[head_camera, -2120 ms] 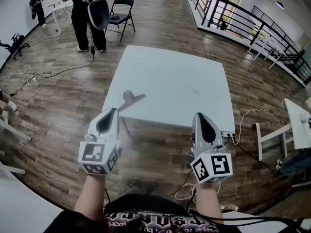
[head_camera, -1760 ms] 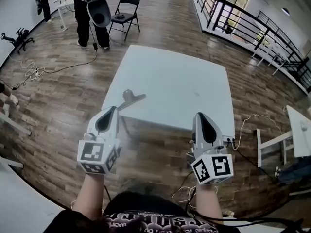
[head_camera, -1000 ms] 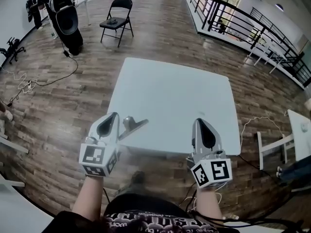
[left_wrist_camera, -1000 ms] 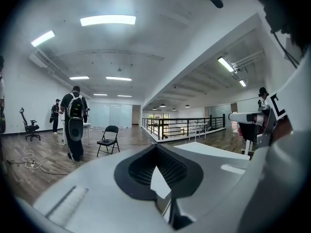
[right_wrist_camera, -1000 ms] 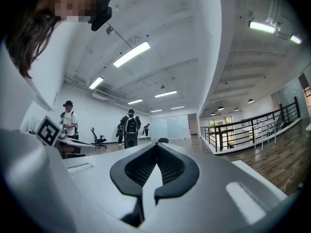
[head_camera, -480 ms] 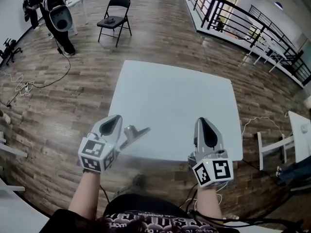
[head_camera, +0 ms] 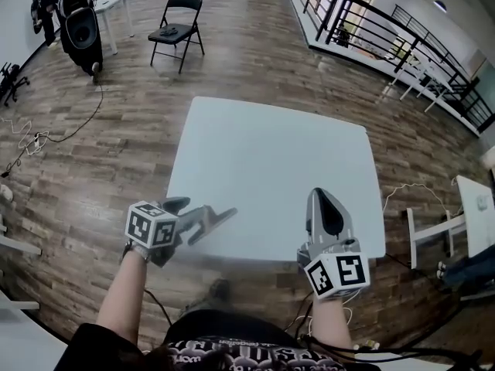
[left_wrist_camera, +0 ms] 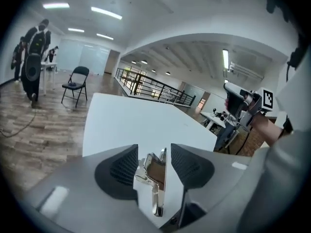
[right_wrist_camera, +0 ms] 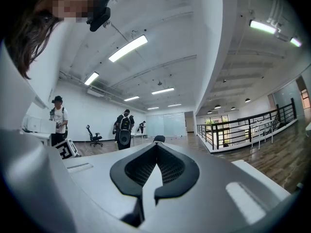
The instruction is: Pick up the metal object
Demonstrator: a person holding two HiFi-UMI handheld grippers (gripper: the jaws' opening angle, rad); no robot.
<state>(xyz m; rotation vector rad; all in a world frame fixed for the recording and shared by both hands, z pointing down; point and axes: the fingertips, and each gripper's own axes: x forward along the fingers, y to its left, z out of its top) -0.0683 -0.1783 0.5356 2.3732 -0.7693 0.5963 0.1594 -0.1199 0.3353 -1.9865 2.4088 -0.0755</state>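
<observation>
The metal object [head_camera: 213, 219] is a shiny bent clip that lies over the near left edge of the white table [head_camera: 271, 153]. My left gripper [head_camera: 186, 216] is rolled onto its side around it. In the left gripper view the metal object [left_wrist_camera: 154, 171] stands on edge between the left gripper's [left_wrist_camera: 153, 165] two pads, with a gap on each side. The jaws are opening. My right gripper [head_camera: 320, 199] hovers over the table's near right edge. In the right gripper view the right gripper [right_wrist_camera: 154, 154] has its pads together and nothing between them.
A black folding chair [head_camera: 174, 23] stands beyond the table on the wood floor. A person with a backpack [head_camera: 77, 18] is at the far left. A black railing [head_camera: 387, 29] runs along the right, and another white table [head_camera: 473, 203] stands nearby.
My left gripper has rolled onto its side and its jaws have spread away from the metal object. The person with the backpack has walked off to the far left. The right gripper stays put.
</observation>
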